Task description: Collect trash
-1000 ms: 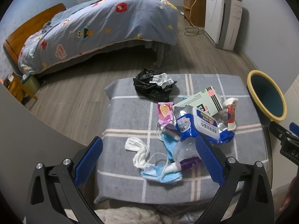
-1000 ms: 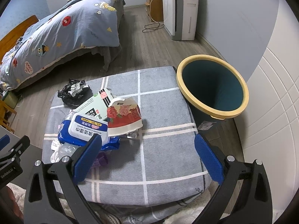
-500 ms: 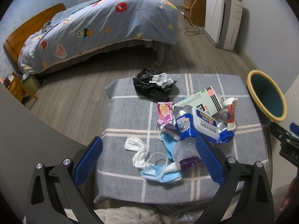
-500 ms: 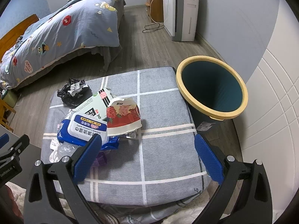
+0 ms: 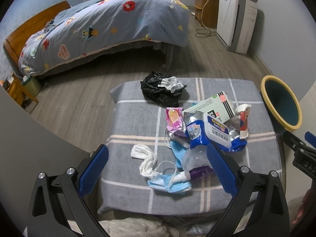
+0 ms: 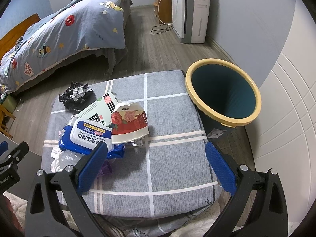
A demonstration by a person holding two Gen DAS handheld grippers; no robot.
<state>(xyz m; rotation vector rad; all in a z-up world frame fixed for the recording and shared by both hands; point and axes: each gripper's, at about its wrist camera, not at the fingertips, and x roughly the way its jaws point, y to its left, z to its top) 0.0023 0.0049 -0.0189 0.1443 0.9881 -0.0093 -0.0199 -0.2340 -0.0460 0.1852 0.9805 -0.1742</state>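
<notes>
Bedroom floor, grey plaid cushion serving as the work surface; all trash lies on it, none collected as far as can be judged. Ahead of the left gripper, between and just beyond its fingertips: a blue face mask, a white crumpled tissue, a clear plastic wrapper and a purple tube. Further ahead sit a blue wipes pack, a pink wrapper, a pale green box and, at the cushion's far edge, a black plastic bag. Ahead and left of the right gripper lies a torn red floral paper cup, touching the wipes pack and overlapping the box.

Both grippers stand wide open and hold nothing, hovering at the cushion's near edge.

Ahead and right of the right gripper, just beside the cushion, stands a dark bin with a yellow rim. Its interior shows no trash where visible.

Assessment: task at its start; every item remains to be picked up and binned.

Beyond: a bed with a patterned blue quilt and a white appliance against the wall.
</notes>
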